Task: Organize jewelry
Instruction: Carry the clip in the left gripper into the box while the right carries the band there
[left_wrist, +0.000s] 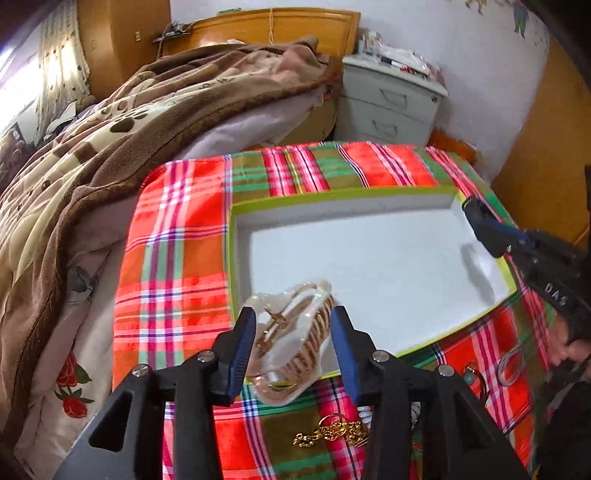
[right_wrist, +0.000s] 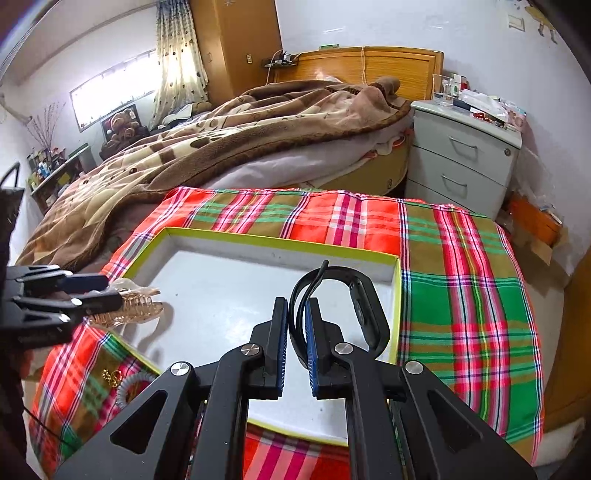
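Clear hair claw (left_wrist: 291, 339) — between parted left tongs (left_wrist: 293, 341).

There was one tray (left_wrist: 236, 221) with a green rim on the bench. One clear hair clip (left_wrist: 291, 332) was over the tray's near edge. One black wristband (right_wrist: 343, 306) was above the tray. Near the tray lay one gold chain (left_wrist: 332, 432), one white coil tie (left_wrist: 364, 413) and one silver ring (left_wrist: 511, 363). There were two tools.
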